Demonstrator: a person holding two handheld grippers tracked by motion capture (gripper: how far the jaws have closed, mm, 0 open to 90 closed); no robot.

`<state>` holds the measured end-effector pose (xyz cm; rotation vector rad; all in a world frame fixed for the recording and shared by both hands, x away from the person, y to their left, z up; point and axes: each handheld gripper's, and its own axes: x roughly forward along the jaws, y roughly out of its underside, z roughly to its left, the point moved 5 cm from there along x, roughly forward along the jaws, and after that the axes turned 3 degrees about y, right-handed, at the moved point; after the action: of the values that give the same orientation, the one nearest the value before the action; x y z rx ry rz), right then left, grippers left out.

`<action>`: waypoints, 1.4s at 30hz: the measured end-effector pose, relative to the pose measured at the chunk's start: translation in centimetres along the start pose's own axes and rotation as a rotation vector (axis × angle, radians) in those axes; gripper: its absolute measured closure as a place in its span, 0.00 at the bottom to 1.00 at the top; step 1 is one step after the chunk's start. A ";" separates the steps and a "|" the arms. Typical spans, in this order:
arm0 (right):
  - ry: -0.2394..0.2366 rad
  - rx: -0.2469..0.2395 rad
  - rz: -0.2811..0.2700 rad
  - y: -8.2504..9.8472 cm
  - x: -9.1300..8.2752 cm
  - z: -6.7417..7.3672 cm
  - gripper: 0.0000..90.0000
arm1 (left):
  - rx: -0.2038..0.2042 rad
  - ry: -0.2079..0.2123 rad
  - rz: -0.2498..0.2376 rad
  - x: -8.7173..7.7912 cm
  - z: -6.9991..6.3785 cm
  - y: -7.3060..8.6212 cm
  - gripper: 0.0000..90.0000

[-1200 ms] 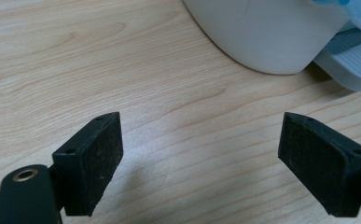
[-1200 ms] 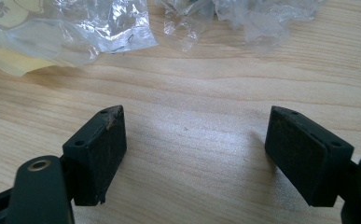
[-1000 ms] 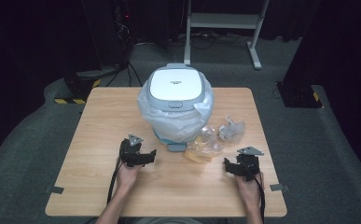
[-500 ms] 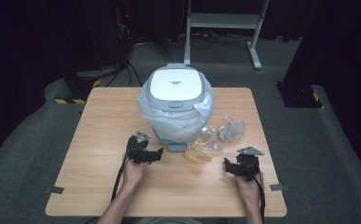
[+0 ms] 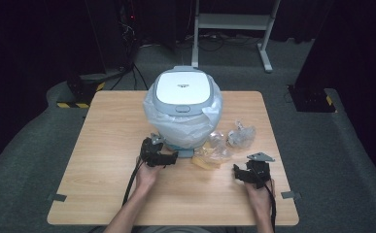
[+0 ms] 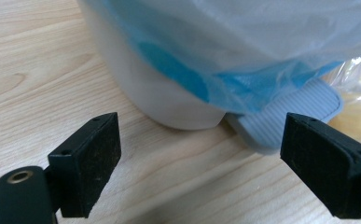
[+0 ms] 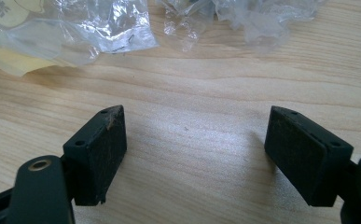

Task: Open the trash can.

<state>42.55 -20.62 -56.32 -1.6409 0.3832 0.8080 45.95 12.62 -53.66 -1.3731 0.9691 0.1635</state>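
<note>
A white bin [image 5: 183, 109] with a grey-rimmed lid stands mid-table, lined with a pale plastic bag [image 5: 185, 124]. My left gripper [image 5: 172, 158] is open at its base, on the near left side. In the left gripper view the open jaws [image 6: 201, 172] frame the bin's white base [image 6: 169, 93], the bluish bag hem [image 6: 243, 79] and the grey ribbed pedal [image 6: 290, 112]. My right gripper [image 5: 236, 174] is open and low over bare wood at the near right. In the right gripper view its jaws [image 7: 194, 154] hold nothing. A yellowish wrapper [image 7: 52, 32] lies beyond them.
Two crumpled clear wrappers lie right of the bin: a yellowish one [image 5: 212, 150] and a clear one [image 5: 241, 133], also in the right gripper view [image 7: 253, 14]. The wooden table [image 5: 103, 145] has bare wood at left. Dark floor, cables and a stand surround it.
My left gripper has moved right, closer to the bin's base and pedal. The right gripper has stayed in place. Both remain open.
</note>
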 end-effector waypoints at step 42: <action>-0.001 -0.001 -0.001 0.0 0.0 0.0 0.23 | 0.027 -0.031 -0.039 2.0 -0.5 -0.4 0.09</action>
<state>42.56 -20.60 -56.33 -1.6416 0.3817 0.8082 47.14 11.22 -54.63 -1.3596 0.9153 0.1412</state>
